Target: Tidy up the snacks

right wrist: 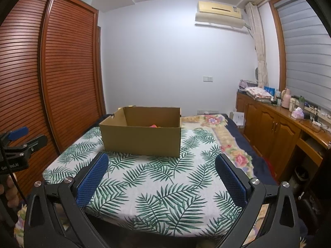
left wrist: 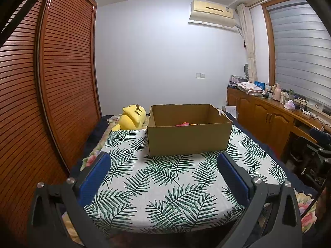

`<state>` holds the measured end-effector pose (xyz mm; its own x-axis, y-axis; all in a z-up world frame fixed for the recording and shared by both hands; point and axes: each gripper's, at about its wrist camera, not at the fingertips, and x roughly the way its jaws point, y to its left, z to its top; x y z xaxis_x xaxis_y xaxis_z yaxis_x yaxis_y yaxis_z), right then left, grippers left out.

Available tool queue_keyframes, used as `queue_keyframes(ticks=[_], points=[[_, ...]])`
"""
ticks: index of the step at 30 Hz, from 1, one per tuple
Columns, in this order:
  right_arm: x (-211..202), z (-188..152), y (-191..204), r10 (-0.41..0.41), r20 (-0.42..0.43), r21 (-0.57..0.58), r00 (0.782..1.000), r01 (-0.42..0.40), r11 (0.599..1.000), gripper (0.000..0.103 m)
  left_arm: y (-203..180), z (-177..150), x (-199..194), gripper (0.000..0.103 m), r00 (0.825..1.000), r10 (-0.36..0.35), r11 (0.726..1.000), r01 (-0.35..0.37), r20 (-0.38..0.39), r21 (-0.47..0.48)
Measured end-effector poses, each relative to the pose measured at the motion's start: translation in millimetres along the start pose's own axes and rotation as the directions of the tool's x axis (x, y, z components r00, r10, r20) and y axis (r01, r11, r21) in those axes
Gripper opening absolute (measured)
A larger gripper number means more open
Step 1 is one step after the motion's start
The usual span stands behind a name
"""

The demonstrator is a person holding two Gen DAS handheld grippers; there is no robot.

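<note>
Nearest my lens, the left gripper (left wrist: 163,159) is hovering with its black, angular fingers spread wide at the bottom of the frame, the blue pads (left wrist: 96,177) facing each other with nothing between them. The right gripper (right wrist: 162,159) is doing the same in its own view, fingers splayed and empty, and there I am seeing that the blue pads (right wrist: 93,180) are carrying a fine dimpled mesh texture. Both are hanging over a white cloth (left wrist: 165,186) printed with dark green palm fronds, lying flat and smooth on a bed. Past the fingertips, in the middle of each frame, a plain brown cardboard box (left wrist: 189,138) is sitting open-topped on that cloth, matte and rectangular; the snacks (left wrist: 185,124) are showing only as a sliver of pink and orange over its front wall, too hidden for me to read any label. A soft yellow plush toy (left wrist: 132,118) is lying just left of the box in the left view. A slatted reddish wooden wardrobe (left wrist: 62,72) is filling the left side, and a cream air conditioner (left wrist: 213,13) is hanging at upper right. At the left edge of the right view, the other handheld unit (right wrist: 12,155) is showing white lettering, partly legible, starting "Gen".
</note>
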<state>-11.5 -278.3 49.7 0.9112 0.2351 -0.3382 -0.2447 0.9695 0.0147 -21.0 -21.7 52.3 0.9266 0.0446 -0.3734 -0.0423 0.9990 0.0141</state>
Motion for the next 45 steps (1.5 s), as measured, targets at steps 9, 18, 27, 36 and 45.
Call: queue_keyframes(ticks=[9, 18, 27, 36, 45], points=[[-0.5, -0.3, -0.1, -0.001, 0.001, 0.002, 1.0, 0.001, 1.0, 0.103, -0.8, 0.6, 0.6, 0.103, 1.0, 0.001, 1.0, -0.001, 0.001, 0.0], [-2.6, -0.7, 0.3, 0.002, 0.0, 0.007, 1.0, -0.002, 1.0, 0.103, -1.8, 0.6, 0.1, 0.103, 1.0, -0.001, 1.0, 0.001, 0.002, 0.0], [-2.6, -0.8, -0.2, -0.002, 0.0, 0.006, 1.0, 0.002, 1.0, 0.103, -0.5, 2.2, -2.6, 0.103, 1.0, -0.01, 1.0, 0.01, 0.007, -0.007], [-2.7, -1.0, -0.7, -0.002, 0.0, 0.007, 1.0, 0.002, 1.0, 0.103, -0.7, 2.0, -6.0, 0.103, 1.0, -0.009, 1.0, 0.009, 0.015, -0.004], [-2.8, -1.5, -0.9, -0.002, -0.001, 0.009, 1.0, 0.002, 1.0, 0.103, -0.5, 1.8, -5.3, 0.103, 1.0, -0.008, 1.0, 0.008, 0.009, -0.004]])
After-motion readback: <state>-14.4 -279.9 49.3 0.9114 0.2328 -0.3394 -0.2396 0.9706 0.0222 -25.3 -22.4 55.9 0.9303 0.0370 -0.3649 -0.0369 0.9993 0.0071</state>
